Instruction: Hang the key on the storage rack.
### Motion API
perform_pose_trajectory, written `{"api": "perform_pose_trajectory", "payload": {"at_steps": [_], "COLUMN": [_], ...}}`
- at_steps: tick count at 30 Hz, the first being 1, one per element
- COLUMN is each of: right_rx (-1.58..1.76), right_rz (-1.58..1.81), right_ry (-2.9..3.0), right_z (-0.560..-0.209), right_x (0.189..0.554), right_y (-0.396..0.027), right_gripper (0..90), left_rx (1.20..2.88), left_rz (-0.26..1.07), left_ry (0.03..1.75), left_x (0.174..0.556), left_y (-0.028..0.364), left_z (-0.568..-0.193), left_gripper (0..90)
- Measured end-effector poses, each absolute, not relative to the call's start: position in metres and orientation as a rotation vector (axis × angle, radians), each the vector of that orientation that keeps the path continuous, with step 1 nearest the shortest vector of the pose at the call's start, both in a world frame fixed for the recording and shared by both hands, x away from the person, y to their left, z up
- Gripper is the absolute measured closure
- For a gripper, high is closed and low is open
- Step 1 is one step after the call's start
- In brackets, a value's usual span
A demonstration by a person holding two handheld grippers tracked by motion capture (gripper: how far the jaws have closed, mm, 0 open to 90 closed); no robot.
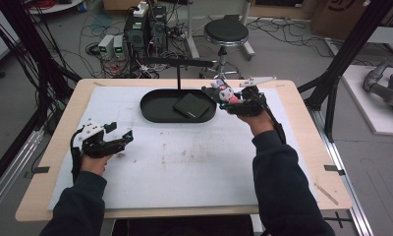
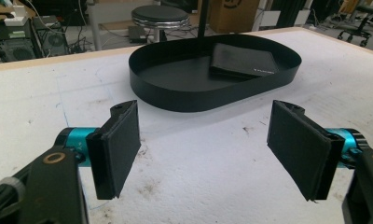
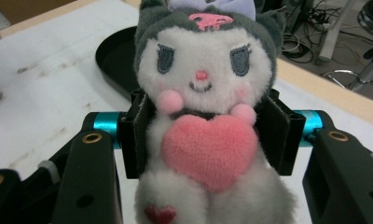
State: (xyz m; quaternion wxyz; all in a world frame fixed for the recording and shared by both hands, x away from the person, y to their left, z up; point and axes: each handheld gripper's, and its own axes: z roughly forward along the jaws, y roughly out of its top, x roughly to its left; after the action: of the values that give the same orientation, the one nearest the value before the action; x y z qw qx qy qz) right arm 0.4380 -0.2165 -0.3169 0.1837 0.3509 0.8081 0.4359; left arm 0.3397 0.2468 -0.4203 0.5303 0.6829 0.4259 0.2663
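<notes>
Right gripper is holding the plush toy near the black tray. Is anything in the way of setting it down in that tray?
Mostly no. The right gripper holds the plush toy beside the black tray. A black wallet fills the tray's near-right part; its left floor is bare. The stand's post rises from the tray's far edge.

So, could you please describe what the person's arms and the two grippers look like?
Both arms wear dark navy sleeves. The left gripper and right gripper are black, with flat rectangular black pads on cyan metal collars and brass-ringed pivot holes. A black cable trails from the right gripper, which carries a grey three-cornered plate.
</notes>
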Motion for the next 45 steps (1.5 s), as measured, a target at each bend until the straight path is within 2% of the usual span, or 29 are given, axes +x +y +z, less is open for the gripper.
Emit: {"api": "perform_pose_trajectory", "payload": {"at_steps": [11, 24, 39, 45], "right_rx": [0.975, 1.05, 1.138, 1.184], "right_rz": [1.246, 1.229, 1.055, 0.943], "right_ry": [2.182, 2.097, 2.154, 2.235], "right_z": [-0.291, -0.283, -0.309, -0.323], "right_x": [0.474, 0.502, 0.502, 0.509], "right_y": [-0.193, -0.178, -0.196, -0.188], "right_gripper": [43.5, 43.5, 43.6, 43.7], "left_rx": [1.62, 1.613, 1.615, 1.615], "left_rz": [0.637, 0.634, 0.637, 0.635], "left_ry": [1.016, 1.022, 1.023, 1.025], "left_x": [0.34, 0.34, 0.339, 0.339], "left_y": [0.248, 0.25, 0.252, 0.251], "left_z": [-0.42, -0.42, -0.42, -0.42], "left_gripper": [25.6, 25.6, 25.6, 25.6]}}
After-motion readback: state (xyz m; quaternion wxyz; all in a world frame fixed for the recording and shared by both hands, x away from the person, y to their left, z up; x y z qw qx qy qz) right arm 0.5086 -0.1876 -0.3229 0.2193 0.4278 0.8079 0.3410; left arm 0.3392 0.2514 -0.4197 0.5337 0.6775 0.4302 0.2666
